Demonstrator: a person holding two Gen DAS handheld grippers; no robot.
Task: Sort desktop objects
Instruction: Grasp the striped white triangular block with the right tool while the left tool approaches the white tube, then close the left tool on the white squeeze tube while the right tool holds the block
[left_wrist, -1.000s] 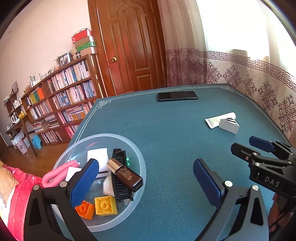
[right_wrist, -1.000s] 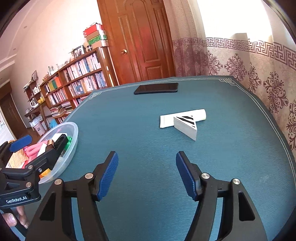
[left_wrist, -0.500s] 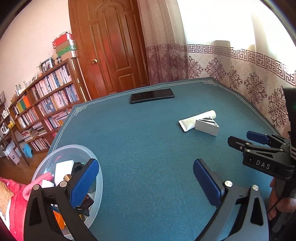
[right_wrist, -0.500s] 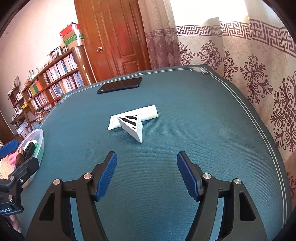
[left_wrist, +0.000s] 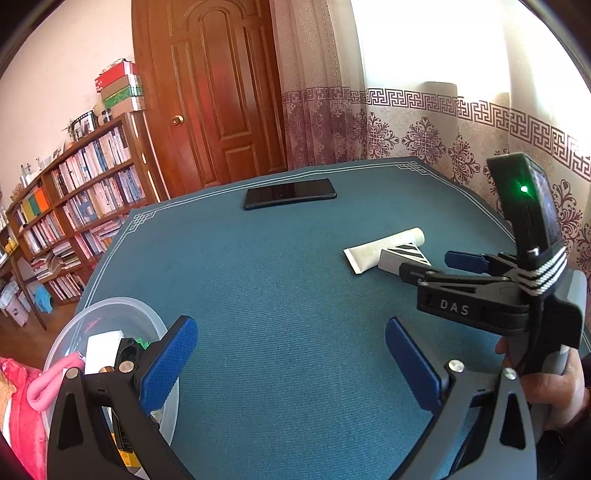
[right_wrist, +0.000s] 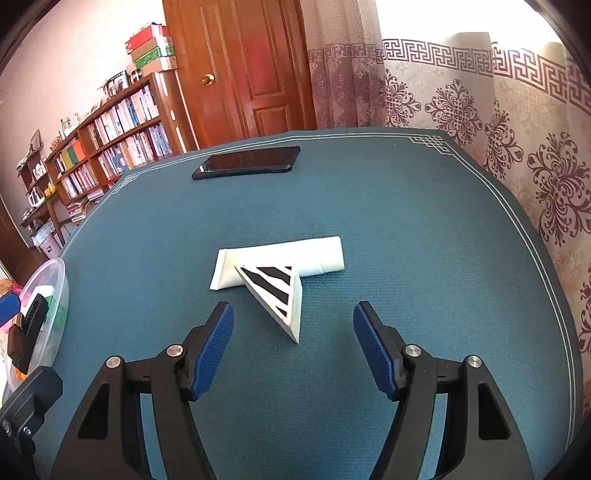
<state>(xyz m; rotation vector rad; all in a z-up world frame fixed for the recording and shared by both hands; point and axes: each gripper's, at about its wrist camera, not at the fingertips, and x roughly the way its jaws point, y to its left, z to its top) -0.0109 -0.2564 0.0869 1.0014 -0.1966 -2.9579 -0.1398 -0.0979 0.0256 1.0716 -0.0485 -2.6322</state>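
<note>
A white triangular block with black stripes (right_wrist: 277, 291) lies on the blue table, leaning against a white tube (right_wrist: 280, 260). My right gripper (right_wrist: 293, 350) is open just in front of the block's near tip, with nothing between its blue pads. The left wrist view shows that gripper (left_wrist: 439, 264) from the side, close to the block (left_wrist: 400, 256) and tube (left_wrist: 373, 249). My left gripper (left_wrist: 291, 363) is open and empty over bare table, beside a clear plastic bowl (left_wrist: 96, 314) that holds several small items. A black phone (right_wrist: 247, 162) lies flat at the far side.
The blue tablecloth (right_wrist: 424, 240) has a white border line. The bowl (right_wrist: 55, 280) sits at the table's left edge. Patterned curtains hang to the right, a wooden door and bookshelves stand behind. A hand (left_wrist: 554, 384) grips the right tool's handle.
My right gripper has moved forward and rightward, closing in on the striped block, which now sits just ahead of its fingers. My left gripper has swung away from over the bowl toward the table's middle.
</note>
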